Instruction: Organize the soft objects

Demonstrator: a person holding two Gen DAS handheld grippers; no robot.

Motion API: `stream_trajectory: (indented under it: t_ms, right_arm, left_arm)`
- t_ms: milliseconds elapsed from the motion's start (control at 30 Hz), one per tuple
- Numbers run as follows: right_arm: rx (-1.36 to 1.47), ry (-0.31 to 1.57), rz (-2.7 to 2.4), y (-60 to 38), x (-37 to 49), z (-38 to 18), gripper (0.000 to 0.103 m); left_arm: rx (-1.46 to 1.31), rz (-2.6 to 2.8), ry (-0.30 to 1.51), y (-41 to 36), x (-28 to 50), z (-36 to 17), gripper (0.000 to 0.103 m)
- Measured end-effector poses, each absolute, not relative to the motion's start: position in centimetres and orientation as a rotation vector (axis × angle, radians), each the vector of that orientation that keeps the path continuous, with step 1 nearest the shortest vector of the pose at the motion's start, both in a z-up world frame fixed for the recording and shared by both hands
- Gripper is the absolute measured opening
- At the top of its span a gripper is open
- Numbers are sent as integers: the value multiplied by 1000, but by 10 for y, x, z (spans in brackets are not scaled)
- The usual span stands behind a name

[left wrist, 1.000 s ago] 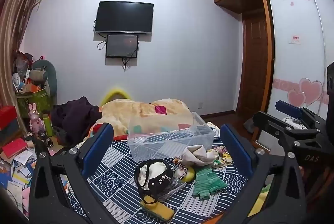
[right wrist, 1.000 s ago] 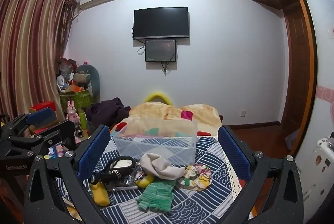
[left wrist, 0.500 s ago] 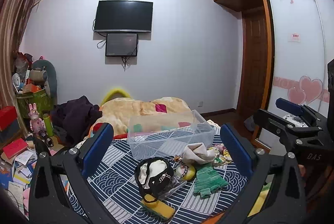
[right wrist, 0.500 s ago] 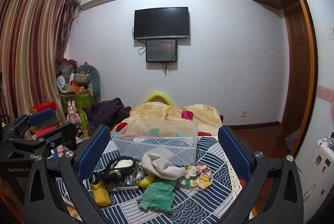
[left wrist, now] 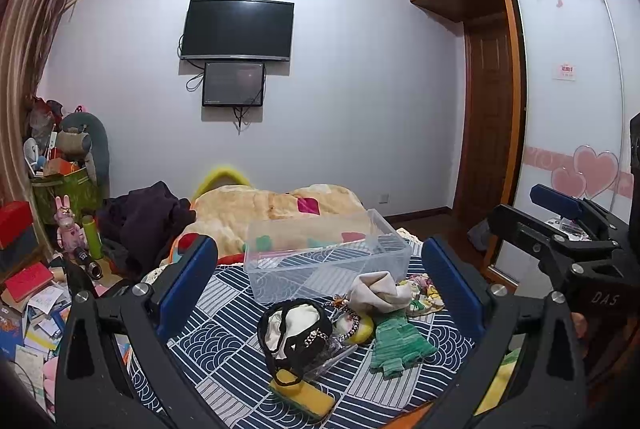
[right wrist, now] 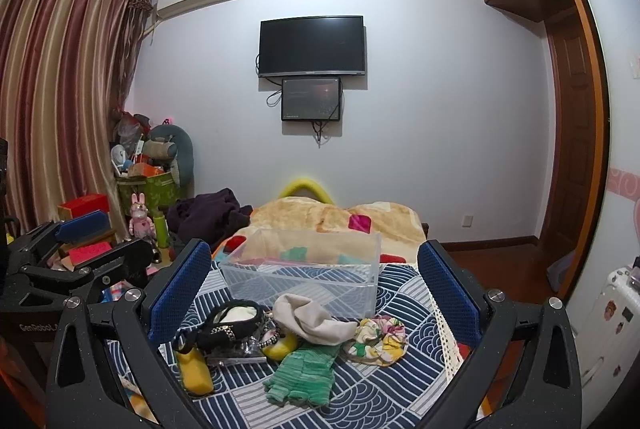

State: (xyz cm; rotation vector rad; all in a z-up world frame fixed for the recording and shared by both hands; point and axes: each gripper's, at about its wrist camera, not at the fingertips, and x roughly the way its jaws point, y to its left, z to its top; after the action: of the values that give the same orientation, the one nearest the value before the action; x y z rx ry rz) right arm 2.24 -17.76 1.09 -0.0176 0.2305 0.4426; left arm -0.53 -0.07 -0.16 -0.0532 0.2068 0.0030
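Heaped on the bed's blue patterned cover (left wrist: 224,341), just in front of a clear plastic box (left wrist: 328,261): beige cloth (left wrist: 378,289), green glove (left wrist: 398,343), flowery scrunchie (right wrist: 376,339), black-and-cream pouch (left wrist: 294,333), yellow sponge (left wrist: 304,393). All touching or overlapping, with the cloth draped over the glove's cuff and the pouch resting on the sponge. Nothing soft visible inside the box, so sorting judged not yet begun.

Left gripper (left wrist: 318,253): spread wide, holding nothing, hovering above and short of the pile. Right gripper (right wrist: 314,257): likewise fully apart and empty, framing the same pile and box from a little further right.

Compared with a second ago, almost no change: same pile, same box, same wide spread on both sides, only a faint drift of the left view. Reads as a pause before the first reach, not progress.

Likely next: lower onto one loose top piece, probably the beige cloth. Risk of dragging the glove or the beaded string beside it along.
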Motion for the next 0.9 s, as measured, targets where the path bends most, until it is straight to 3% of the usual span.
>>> stream_trajectory:
  t_ms: [900]
  right_arm:
    - [-16,219,442,-179,20,14,103]
  left_arm:
    - [-52,4,204,-1,-4,-2,103]
